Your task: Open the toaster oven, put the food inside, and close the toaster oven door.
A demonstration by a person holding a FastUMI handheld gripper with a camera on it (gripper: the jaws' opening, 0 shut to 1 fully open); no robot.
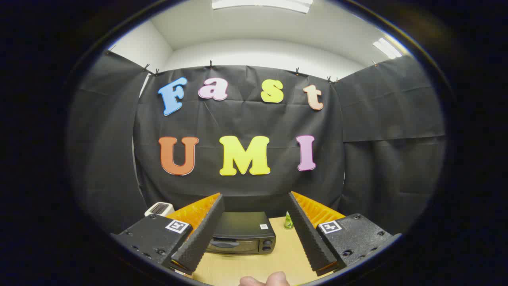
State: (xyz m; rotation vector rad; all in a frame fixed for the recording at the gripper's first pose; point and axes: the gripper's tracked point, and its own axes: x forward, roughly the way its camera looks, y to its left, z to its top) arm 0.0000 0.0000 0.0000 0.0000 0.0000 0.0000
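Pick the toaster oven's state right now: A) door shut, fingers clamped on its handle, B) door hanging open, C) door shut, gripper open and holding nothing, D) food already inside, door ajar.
C: the toaster oven sits on the table beyond the fingers with its door flush shut, and the gripper is spread wide, nothing between its fingers.

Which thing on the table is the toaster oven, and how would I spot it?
Look at the light wooden table in front of the black cloth wall. The toaster oven is the dark box standing on it, beyond and between the open fingers of the hand-held gripper. Unlike the little green object beside it, it has a shut front door and two round knobs.
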